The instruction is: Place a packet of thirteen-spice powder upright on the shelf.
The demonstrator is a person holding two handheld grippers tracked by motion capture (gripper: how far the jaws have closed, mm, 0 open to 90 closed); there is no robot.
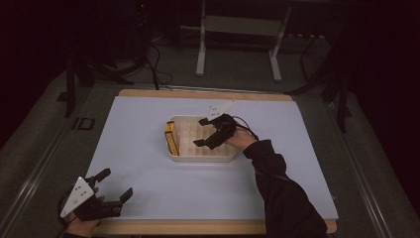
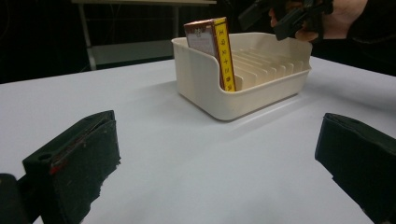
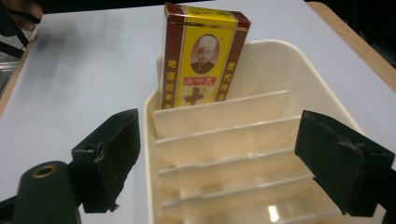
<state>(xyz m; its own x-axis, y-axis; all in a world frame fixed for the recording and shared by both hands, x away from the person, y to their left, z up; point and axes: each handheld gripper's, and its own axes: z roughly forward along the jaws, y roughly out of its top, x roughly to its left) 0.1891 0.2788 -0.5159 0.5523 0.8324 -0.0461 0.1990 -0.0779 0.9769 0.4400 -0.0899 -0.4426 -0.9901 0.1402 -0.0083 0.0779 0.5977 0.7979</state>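
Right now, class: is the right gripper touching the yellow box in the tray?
Apart. The right gripper view shows the right gripper open, empty dividers between it and the yellow box.

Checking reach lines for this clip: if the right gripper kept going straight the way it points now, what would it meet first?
Most likely the dividers inside the cream tray, just ahead between its open fingers. Beyond them stands the yellow-and-red box at the tray's far end. Depth is hard to judge, so it may pass above the nearest dividers.
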